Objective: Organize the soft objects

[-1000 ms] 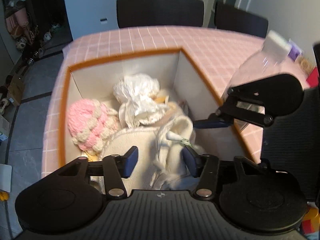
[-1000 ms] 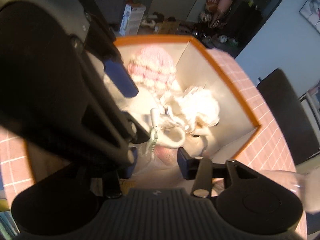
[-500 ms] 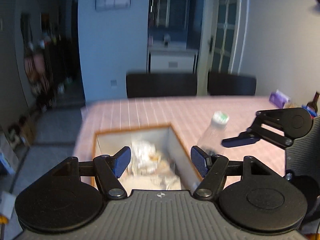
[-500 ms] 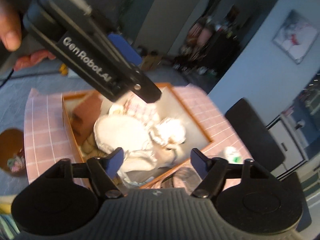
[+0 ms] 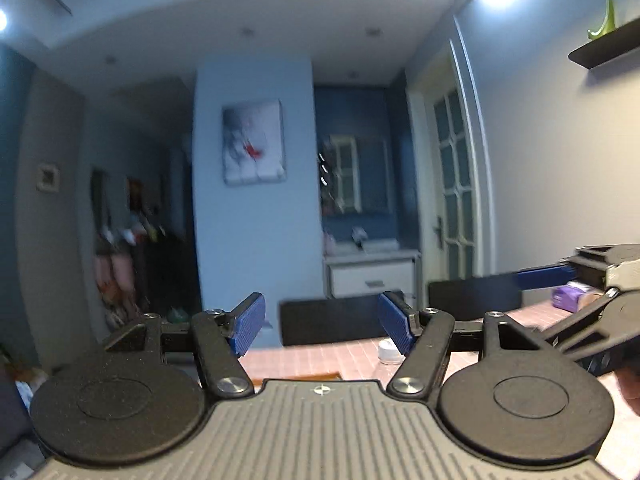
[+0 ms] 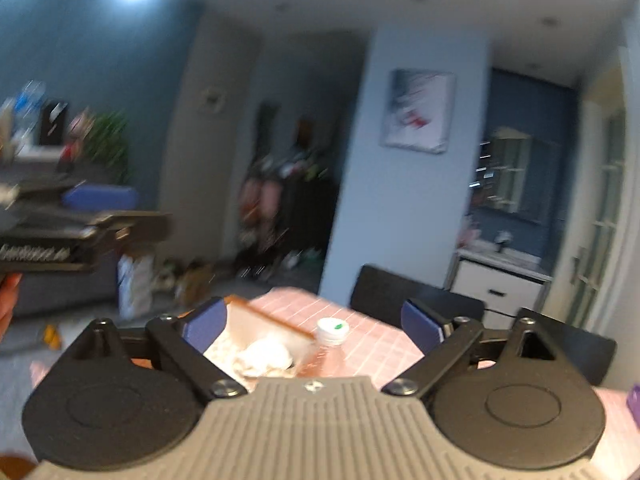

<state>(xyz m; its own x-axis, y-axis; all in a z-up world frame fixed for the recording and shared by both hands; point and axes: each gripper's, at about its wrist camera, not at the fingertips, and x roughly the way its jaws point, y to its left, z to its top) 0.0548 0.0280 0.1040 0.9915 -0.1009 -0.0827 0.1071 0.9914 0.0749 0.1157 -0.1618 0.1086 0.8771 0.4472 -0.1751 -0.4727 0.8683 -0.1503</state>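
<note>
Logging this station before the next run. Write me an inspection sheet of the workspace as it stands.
Surface: pink checked tablecloth.
Job's things: white soft items in the orange-rimmed box.
Clutter: capped clear bottle beside the box; purple pack at the far right.
Grippers: left hand-held gripper open, empty; right hand-held gripper open, empty; both raised above the table.
Cables: nothing seen.
Surroundings: black chairs, wall painting, white cabinet.

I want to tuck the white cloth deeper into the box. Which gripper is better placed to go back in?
Probably the right gripper: its view shows the box and white cloth between its open fingers. The left gripper, also open, points at the room, showing only a strip of table.
</note>
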